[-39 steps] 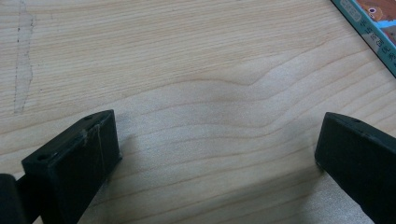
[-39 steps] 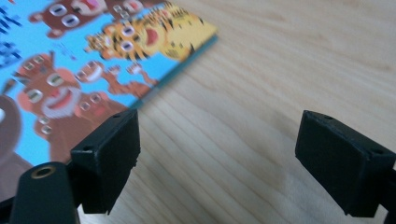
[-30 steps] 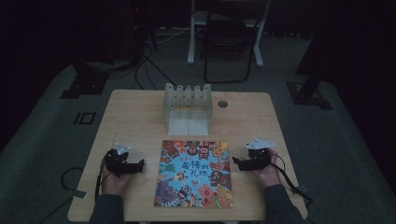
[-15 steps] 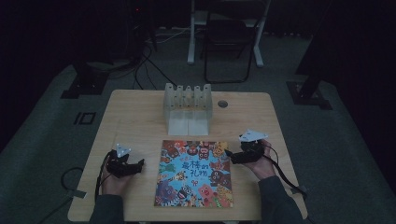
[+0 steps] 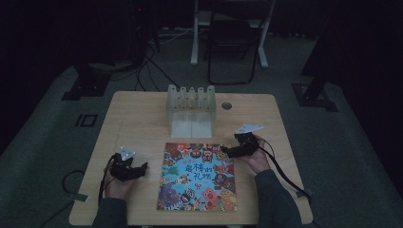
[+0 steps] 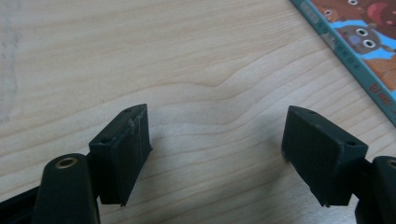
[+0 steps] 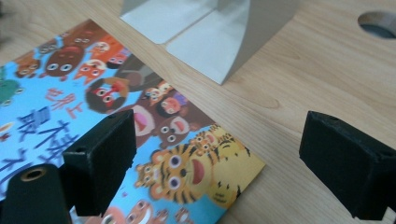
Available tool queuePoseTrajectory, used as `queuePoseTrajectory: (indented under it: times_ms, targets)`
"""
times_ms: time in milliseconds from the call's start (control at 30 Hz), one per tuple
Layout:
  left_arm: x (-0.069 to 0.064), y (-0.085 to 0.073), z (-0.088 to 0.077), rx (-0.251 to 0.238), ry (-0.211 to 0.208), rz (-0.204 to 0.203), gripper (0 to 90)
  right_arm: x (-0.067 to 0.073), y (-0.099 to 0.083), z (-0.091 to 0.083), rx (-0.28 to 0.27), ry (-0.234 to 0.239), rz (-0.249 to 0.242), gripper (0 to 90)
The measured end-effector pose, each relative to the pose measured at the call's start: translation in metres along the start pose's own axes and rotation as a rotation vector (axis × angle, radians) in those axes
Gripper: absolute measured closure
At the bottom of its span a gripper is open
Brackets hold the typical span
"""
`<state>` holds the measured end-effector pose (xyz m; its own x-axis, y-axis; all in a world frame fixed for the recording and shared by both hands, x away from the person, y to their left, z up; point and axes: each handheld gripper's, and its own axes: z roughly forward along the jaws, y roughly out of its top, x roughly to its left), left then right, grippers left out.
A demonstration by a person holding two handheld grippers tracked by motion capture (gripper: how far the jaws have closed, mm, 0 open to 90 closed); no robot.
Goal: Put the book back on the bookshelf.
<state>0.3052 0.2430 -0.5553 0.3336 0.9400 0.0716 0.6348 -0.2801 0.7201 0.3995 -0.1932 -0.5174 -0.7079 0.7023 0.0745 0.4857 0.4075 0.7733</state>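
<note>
Picture book (image 5: 198, 176) lies flat at lower centre of the desk (image 5: 142, 114), right gripper (image 5: 227, 151) with jaws wide over its upper-right corner to grab it, left gripper (image 5: 140, 168), jaws just closing on nothing, idle at lower left.

book (image 5: 198, 177): blue, cartoon animals | table (image 5: 142, 118): light wood | rack (image 5: 191, 110): seemingly white

We see the book (image 5: 198, 176) flat on the worktop (image 5: 142, 114) at front-centre, rack (image 5: 191, 110) just behind it, hole (image 5: 226, 105) to rack's right, grippers either side of book.
</note>
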Motion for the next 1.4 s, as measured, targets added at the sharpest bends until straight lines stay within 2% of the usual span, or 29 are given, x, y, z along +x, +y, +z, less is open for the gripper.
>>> queuePoseTrajectory:
  times_ms: [33,67,133,267,367,400,467,500,767,867,1067,1167,1200,1233,1400]
  targets:
    - [-0.004,0.002,-0.006,-0.035,0.009,0.014,23.5,-0.002,0.000,0.004,0.006,0.002,0.008,10.6]
    - [-0.007,0.002,-0.010,-0.056,0.005,0.013,23.7,-0.006,0.000,0.008,0.012,0.013,0.035,10.6]
    - [-0.013,0.004,-0.017,-0.091,-0.013,0.016,23.7,-0.011,0.000,0.013,0.021,0.023,0.058,10.6]
    - [-0.032,0.005,-0.023,-0.104,-0.031,0.043,20.5,-0.017,-0.002,0.022,0.055,0.026,0.089,10.7]
    - [-0.047,0.005,-0.027,-0.116,-0.062,0.070,18.8,-0.017,-0.005,0.028,0.075,0.037,0.090,10.6]
    - [-0.055,0.005,-0.030,-0.122,-0.083,0.093,18.8,-0.017,-0.006,0.030,0.080,0.038,0.091,10.6]
    - [-0.067,0.005,-0.034,-0.131,-0.086,0.132,21.2,-0.016,-0.008,0.033,0.092,0.044,0.092,10.6]
    - [-0.074,0.005,-0.036,-0.133,-0.087,0.154,21.2,-0.015,-0.008,0.035,0.095,0.052,0.093,10.6]
    - [-0.118,0.000,-0.042,-0.125,-0.187,0.258,19.9,-0.013,-0.012,0.040,0.108,0.106,0.120,10.8]
    - [-0.129,-0.001,-0.043,-0.116,-0.204,0.289,18.9,-0.014,-0.015,0.038,0.098,0.116,0.145,10.8]
    - [-0.151,-0.004,-0.044,-0.103,-0.268,0.342,14.8,-0.019,-0.017,0.034,0.079,0.143,0.192,13.1]
    - [-0.160,-0.005,-0.044,-0.105,-0.309,0.370,12.9,-0.019,-0.015,0.033,0.080,0.143,0.187,13.1]
    - [-0.160,-0.005,-0.044,-0.105,-0.309,0.370,11.8,-0.019,-0.015,0.033,0.080,0.143,0.187,13.1]
    - [-0.166,-0.006,-0.045,-0.104,-0.328,0.385,11.8,-0.018,-0.014,0.031,0.076,0.143,0.185,13.1]
    - [-0.180,-0.008,-0.046,-0.114,-0.372,0.415,6.9,-0.018,-0.005,0.019,0.031,0.158,0.203,13.4]
